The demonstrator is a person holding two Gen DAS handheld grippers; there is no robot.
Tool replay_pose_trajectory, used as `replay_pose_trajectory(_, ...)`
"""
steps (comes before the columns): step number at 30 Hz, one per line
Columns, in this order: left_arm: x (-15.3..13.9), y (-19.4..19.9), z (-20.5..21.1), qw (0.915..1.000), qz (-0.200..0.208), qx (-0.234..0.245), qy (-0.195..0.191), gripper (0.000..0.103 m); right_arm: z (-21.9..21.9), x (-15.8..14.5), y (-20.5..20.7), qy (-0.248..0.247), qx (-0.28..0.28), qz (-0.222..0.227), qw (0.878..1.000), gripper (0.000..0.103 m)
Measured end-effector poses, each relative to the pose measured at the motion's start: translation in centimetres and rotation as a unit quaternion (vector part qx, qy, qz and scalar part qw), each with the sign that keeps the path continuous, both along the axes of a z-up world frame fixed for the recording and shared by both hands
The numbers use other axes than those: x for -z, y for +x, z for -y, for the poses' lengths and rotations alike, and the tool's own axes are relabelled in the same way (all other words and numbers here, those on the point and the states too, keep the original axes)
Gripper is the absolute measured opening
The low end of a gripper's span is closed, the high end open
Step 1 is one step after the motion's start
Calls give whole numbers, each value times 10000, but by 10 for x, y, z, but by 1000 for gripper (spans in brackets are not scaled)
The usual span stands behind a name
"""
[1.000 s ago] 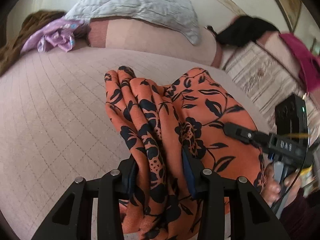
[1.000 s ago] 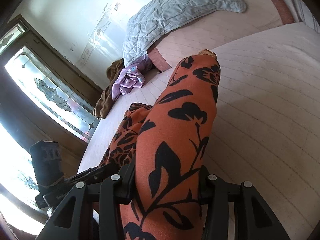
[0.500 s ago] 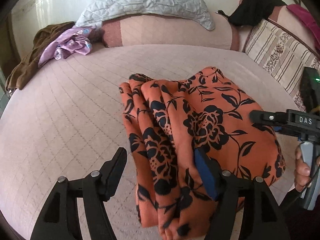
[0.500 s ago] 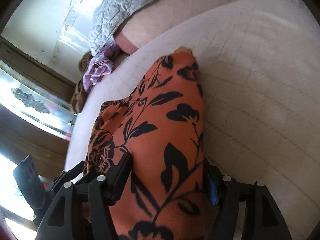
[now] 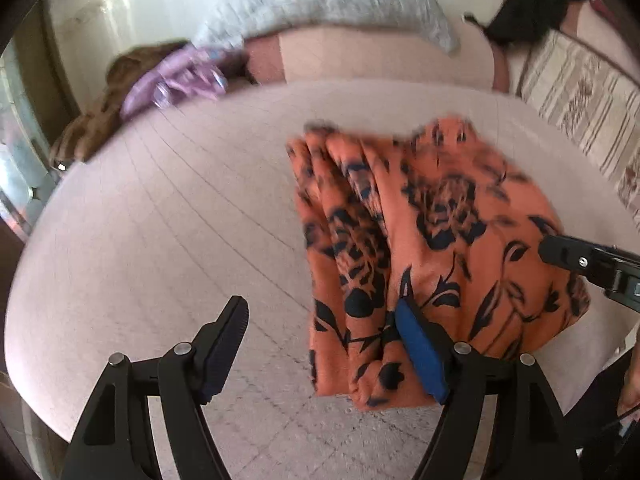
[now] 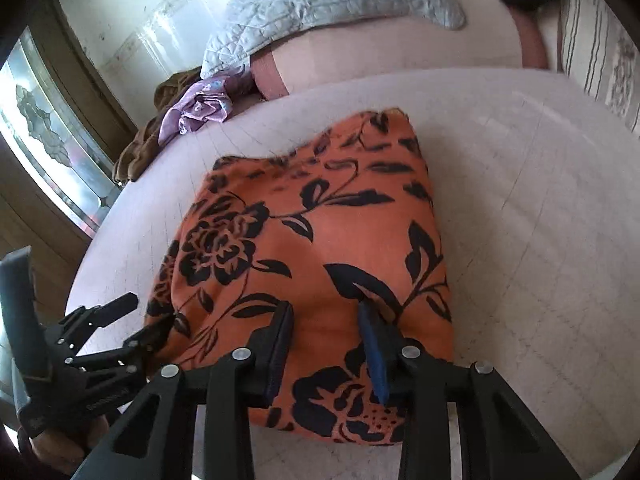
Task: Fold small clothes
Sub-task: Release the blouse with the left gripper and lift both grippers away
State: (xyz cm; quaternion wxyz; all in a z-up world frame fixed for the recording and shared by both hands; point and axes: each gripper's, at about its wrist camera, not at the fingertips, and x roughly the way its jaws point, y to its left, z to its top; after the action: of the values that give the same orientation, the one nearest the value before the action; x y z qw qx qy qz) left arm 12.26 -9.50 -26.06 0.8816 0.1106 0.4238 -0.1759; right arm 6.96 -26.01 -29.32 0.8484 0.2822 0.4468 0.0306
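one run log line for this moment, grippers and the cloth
left gripper: open, jaws just widened, off cloth | right gripper: jaws just narrowed over fold, grip unclear | orange black-flowered cloth: folded, lying on pink quilted bed

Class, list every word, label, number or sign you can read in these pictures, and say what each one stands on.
Nothing reads clearly.
Raised lettering on the body of the left gripper: too small to read. Its jaws have just opened wider, with the cloth's edge loose between them.
orange floral cloth: pattern only, no words.
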Motion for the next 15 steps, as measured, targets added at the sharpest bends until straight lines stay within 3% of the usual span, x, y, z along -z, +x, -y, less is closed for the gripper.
replay_pose_trajectory(4,-39,-20,-16,9990,313,-214,-251,81,5,-36,-24,209,116,496,9985,40)
replay_pose_trajectory(6,-55,-29,-20,9980,461,-344,-258,86,2,-53,-39,42,158,635,9978,40)
replay_pose_trajectory(12,-106,-63,-25,9919,1089,-637,-169,87,-3,-105,-86,-516,225,1045,9929,40)
replay_pose_trajectory(14,-123,-75,-26,9883,1336,-721,-120,90,-3,-123,-106,-669,235,1179,9905,54)
replay_pose_trajectory(15,-129,-79,-25,9870,1426,-741,-98,97,-4,-131,-115,-735,242,1269,9889,58)
